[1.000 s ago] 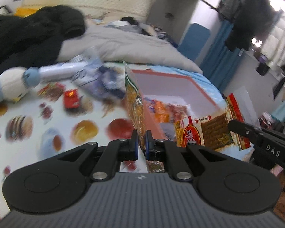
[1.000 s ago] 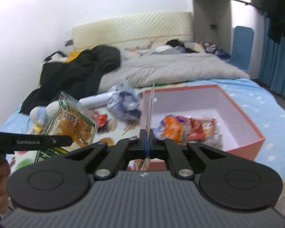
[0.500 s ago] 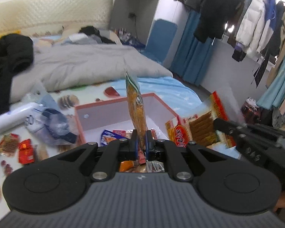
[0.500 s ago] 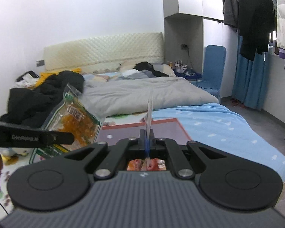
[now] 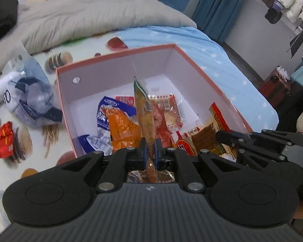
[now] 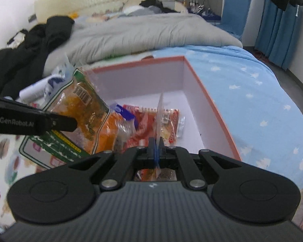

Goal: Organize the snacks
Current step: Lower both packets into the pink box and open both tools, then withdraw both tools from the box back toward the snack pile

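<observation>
Left wrist view, far left: red foil snack (image 5: 4,139) lying on the food-print sheet (image 5: 38,173), just past it a crumpled clear-and-blue plastic bag (image 5: 30,100) beside the box's left wall. Pink-rimmed open box (image 5: 115,57) sits on the bed, white inside, holding a blue-white packet (image 5: 103,117), an orange packet (image 5: 121,127) and red-bordered clear packets (image 5: 169,111) in a loose pile. Left gripper (image 5: 149,153) over the near edge of the box, pads clamped on a green-edged orange snack bag (image 5: 144,113) seen edge-on, standing upright above the pile. To its right, the right gripper (image 5: 228,136) comes in from the side, gripping a red-label brown snack pack (image 5: 202,137) at the box's near right corner. Right wrist view: its jaws are pressed together on that pack's thin clear edge (image 6: 159,117), which stands upright over the box interior. Grey duvet (image 5: 91,16) behind the box, blue star sheet (image 5: 232,68) right.
</observation>
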